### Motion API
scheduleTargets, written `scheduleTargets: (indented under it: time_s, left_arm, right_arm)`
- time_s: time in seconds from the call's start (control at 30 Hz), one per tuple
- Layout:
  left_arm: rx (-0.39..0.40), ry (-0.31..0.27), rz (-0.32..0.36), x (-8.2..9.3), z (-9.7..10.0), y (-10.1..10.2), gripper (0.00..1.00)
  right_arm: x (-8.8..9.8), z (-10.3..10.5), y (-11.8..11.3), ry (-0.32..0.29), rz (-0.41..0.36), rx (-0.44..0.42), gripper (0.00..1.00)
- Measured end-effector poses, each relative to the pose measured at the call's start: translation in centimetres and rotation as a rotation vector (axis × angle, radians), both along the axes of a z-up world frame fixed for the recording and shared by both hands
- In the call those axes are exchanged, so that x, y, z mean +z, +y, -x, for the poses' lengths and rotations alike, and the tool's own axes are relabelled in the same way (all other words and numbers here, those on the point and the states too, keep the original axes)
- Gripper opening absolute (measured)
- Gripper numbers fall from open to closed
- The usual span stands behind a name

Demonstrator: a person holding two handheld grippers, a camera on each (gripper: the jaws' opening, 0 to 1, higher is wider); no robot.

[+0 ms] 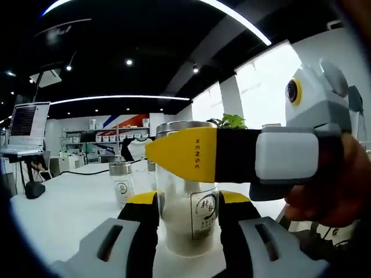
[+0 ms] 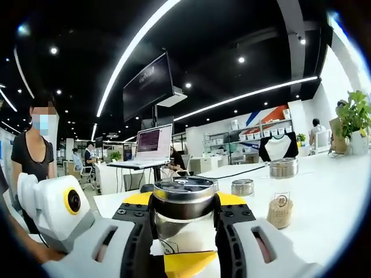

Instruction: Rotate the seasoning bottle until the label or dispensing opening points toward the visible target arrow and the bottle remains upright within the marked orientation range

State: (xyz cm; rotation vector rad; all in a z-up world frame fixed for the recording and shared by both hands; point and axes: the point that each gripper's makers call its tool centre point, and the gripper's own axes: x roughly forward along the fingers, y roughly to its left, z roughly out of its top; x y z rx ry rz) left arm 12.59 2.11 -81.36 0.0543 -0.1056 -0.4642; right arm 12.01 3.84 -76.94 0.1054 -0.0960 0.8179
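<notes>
Centrally, a clear glass bottle [image 1: 188, 191] with a round metal lid stands upright on the white table [image 1: 69, 208], pale powder filling its base. Left gripper [image 1: 188, 205]: yellow-tipped jaws pressed against the lower body. Right gripper [image 2: 185, 211]: jaws clasped just below the lid. Two smaller metal-lidded jars [image 2: 281, 194] stand well apart behind it.
</notes>
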Motion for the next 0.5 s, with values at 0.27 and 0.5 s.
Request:
scheduleTargets:
  time_s: [0.27, 0.5]
  left_arm:
    - [-0.016, -0.014, -0.005, 0.11, 0.00, -0.32, 0.42]
    - [-0.091, 0.033, 0.053, -0.32, -0.42, -0.48, 0.42]
  right_arm:
    - [-0.02, 0.17, -0.45, 0.001, 0.017, -0.014, 0.38]
    - [-0.50, -0.10, 0.01, -0.017, 0.115, 0.069, 0.37]
